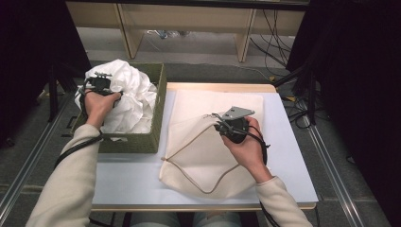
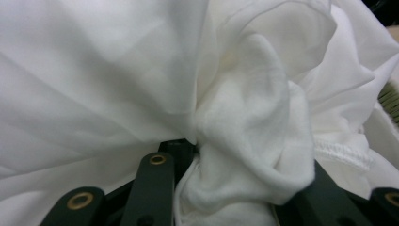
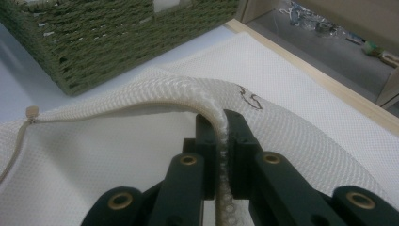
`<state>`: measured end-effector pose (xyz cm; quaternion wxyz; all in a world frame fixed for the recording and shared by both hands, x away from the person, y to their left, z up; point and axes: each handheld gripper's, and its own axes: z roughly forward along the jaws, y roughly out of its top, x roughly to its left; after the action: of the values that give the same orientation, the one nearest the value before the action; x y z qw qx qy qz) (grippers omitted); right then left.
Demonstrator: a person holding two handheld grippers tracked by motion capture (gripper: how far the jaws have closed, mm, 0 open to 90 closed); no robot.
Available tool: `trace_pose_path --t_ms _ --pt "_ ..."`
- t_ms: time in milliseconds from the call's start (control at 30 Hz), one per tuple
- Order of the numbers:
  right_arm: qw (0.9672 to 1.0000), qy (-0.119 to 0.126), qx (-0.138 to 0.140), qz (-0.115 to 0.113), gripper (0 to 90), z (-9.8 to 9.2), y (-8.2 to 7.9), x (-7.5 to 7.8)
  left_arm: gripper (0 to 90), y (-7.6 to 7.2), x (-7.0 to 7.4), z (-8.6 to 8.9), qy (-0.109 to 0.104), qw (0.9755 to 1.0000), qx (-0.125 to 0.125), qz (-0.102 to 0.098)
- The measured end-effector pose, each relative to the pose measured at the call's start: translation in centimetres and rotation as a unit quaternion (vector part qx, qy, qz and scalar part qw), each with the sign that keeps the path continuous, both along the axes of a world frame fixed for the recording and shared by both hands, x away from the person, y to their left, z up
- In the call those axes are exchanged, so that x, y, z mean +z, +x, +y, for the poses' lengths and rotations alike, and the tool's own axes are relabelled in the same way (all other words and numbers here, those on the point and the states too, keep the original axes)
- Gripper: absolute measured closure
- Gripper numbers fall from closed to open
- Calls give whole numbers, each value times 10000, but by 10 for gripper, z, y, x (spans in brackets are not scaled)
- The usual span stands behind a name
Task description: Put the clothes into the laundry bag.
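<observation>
Jaws of the left gripper (image 1: 100,81) clamp white cloth (image 2: 244,141) over the basket (image 1: 161,94), while the right gripper (image 3: 225,141) pinches the mesh bag (image 3: 291,108).

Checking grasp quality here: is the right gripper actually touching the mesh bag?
Touching. The right gripper view shows the right gripper pinching a raised fold of the mesh bag, both jaws pressed against it.

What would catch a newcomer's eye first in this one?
Probably the heap of white cloth bulging out of the green woven basket at the table's left, with the left gripper clamped on a fold of it. Next, the cream mesh bag lying mid-table, its upper layer pinched up by the right gripper.
</observation>
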<state>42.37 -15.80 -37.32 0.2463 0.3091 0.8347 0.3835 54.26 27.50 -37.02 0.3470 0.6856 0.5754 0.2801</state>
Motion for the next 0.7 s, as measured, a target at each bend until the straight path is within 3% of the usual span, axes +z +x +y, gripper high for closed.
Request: trace_pose_path --t_ms 100,200,333,400,500,700 --pt "9999 26 -79 86 858 1 -2 0 670 -11 19 -2 -181 9988 -85 -457" --pt "10000 6 -16 55 858 0 -1 0 670 -25 39 -4 -367 9948 -103 -941" --pt "9998 100 -142 138 858 1 -3 0 670 -47 60 -7 -403 9885 -212 -1442" --pt "9999 34 -58 107 860 0 -2 0 670 -58 67 -8 -414 9856 -277 -1614" --pt "9999 48 -68 127 862 0 -2 0 669 -70 74 -9 -482 9836 -259 -1721" --pt "9999 54 -63 123 864 0 -1 -1 670 -95 85 -4 -528 9768 -325 -2048"
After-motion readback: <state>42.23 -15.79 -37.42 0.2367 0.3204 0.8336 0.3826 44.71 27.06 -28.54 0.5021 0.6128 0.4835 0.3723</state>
